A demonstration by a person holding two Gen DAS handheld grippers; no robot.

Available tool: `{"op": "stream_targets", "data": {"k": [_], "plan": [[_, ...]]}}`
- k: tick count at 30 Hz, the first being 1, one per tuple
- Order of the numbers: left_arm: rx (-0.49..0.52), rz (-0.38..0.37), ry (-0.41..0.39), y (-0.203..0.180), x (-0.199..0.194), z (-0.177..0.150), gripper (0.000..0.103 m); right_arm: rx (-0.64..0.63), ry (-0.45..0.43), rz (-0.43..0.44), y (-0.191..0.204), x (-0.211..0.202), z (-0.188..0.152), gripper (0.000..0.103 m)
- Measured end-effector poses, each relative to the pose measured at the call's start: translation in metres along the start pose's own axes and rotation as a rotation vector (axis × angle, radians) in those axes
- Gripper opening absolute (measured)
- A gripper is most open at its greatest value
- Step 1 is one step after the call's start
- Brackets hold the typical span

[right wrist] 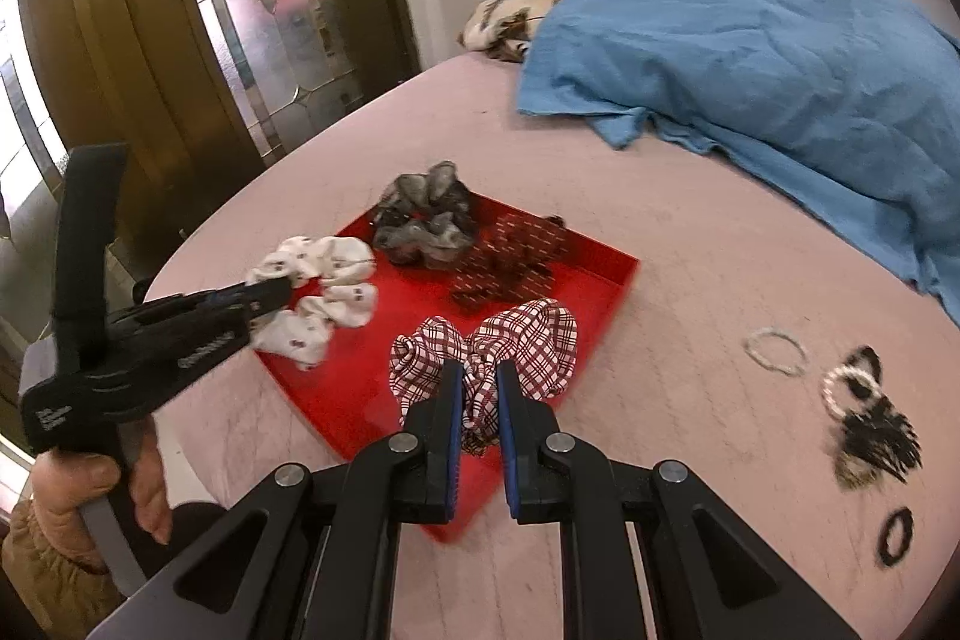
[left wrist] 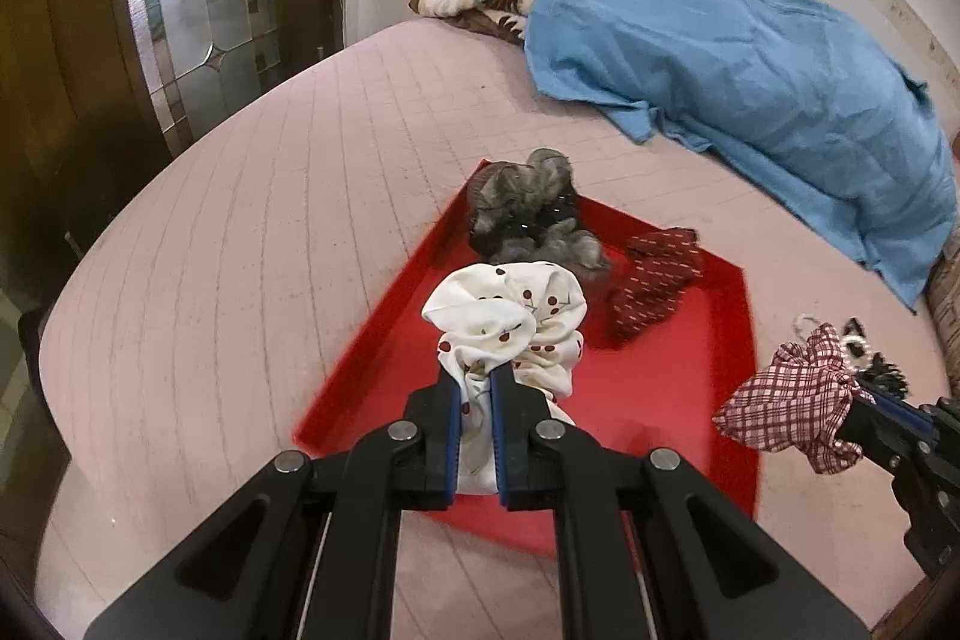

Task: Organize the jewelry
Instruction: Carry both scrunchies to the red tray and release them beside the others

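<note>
Pinching a white cherry-print scrunchie (left wrist: 510,322), the left tongs (left wrist: 477,388) hold it above the red tray (left wrist: 678,388) on the pink bed (left wrist: 240,220). The right tongs (right wrist: 480,388) are clamped on a red-checked scrunchie (right wrist: 516,340) over the tray's near corner. Inside the tray lie a grey scrunchie (right wrist: 426,220) and a dark red one (right wrist: 510,256), touching. Loose hair ties (right wrist: 864,400) sit on the bed right of the tray, well apart from the blue cloth (right wrist: 750,58).
</note>
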State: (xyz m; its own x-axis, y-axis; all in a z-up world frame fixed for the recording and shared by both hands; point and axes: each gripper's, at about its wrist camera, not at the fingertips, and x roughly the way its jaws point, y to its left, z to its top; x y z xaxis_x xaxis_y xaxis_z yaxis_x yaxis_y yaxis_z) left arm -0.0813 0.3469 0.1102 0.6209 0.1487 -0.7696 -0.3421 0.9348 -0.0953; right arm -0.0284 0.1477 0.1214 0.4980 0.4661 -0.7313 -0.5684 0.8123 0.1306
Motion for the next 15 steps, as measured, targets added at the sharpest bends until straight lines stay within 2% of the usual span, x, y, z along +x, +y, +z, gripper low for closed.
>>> {"op": "stream_targets", "data": {"k": [6,12,15], "plan": [[0.03,0.022,0.018,0.004,0.027,0.015,0.009,-0.008,0.021,0.035,0.013,0.039,0.018,0.012],[0.013,0.016,0.036,0.014,0.046,0.026,0.009,0.022,0.022,0.063,0.016,0.073,0.025,0.013],[-0.005,-0.001,0.041,0.018,0.051,0.03,0.009,0.043,0.067,0.087,0.015,0.092,0.022,0.013]]}}
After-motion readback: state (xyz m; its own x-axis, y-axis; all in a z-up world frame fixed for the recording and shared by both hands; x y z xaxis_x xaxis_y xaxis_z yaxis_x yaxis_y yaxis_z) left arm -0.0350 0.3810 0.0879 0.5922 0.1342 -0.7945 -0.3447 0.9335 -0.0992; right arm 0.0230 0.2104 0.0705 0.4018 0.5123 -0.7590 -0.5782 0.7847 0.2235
